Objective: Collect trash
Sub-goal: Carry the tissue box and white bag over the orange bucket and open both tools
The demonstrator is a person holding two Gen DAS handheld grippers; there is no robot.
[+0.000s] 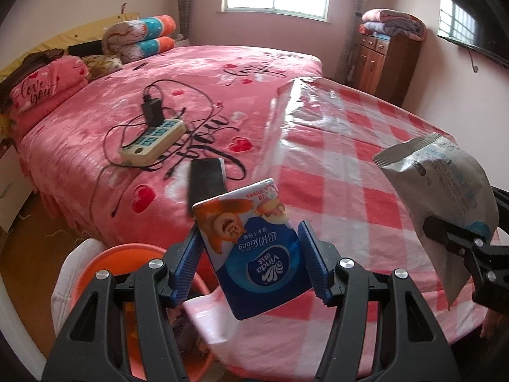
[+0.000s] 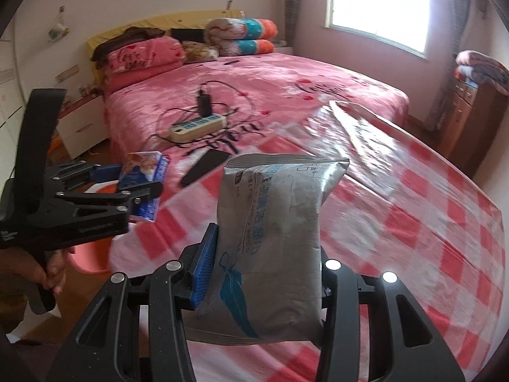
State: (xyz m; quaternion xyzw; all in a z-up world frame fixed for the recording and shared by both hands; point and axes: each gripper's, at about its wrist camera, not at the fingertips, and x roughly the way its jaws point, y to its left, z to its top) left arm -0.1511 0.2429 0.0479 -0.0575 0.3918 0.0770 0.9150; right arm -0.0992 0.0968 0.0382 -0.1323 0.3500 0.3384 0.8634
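My left gripper [image 1: 254, 261] has a blue and orange Vinda tissue pack [image 1: 254, 248] between its blue pads; the left pad touches it and a small gap shows at the right pad. It hangs over the table's near-left edge, beside an orange bin [image 1: 127, 254] with a white liner below. My right gripper [image 2: 264, 270] is shut on a silver wet-wipes pack [image 2: 273, 232], held upright over the checked table [image 2: 413, 222]. The wipes pack [image 1: 445, 184] and right gripper [image 1: 451, 238] show at the right of the left wrist view. The left gripper [image 2: 140, 187] with the tissue pack [image 2: 143, 172] shows in the right wrist view.
A bed with a pink cover [image 1: 159, 102] lies beyond the table, carrying a power strip [image 1: 152, 140] with cables and a black phone [image 1: 206, 181]. A pink tub [image 2: 89, 258] stands on the floor. A wooden cabinet [image 1: 385, 60] stands at the far right.
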